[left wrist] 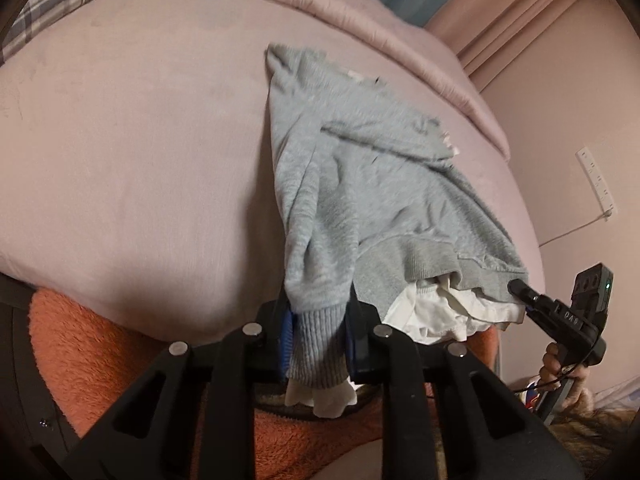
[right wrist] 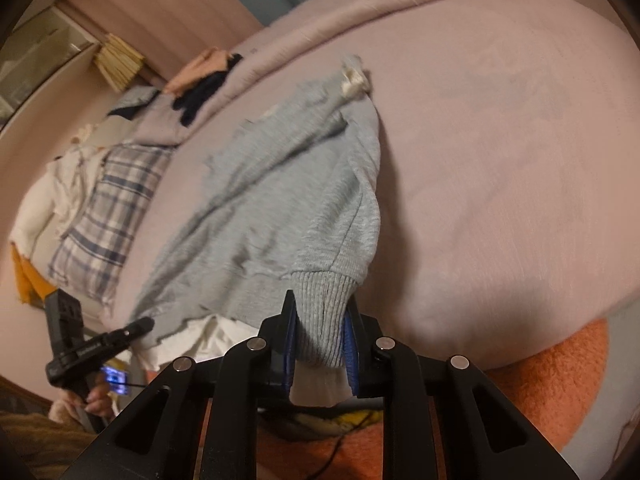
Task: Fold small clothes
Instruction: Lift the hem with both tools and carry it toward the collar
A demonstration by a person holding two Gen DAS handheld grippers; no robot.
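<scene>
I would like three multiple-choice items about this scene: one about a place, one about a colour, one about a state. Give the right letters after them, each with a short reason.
1. Where does the grey sweater lie?
A. on a pink bed cover
B. in a basket
C. on a wooden chair

2. What colour is the frill at the sweater's hem?
A. red
B. white
C. black

3. What is the state of the left claw?
A. wide open, nothing in it
B. shut on a ribbed part of the sweater
C. shut on a pillow

Key:
1 A: the sweater spreads over the pink bed cover.
2 B: the frill under the grey hem is white.
3 B: the blue pads press on the ribbed part; the right claw grips another ribbed part the same way.
</scene>
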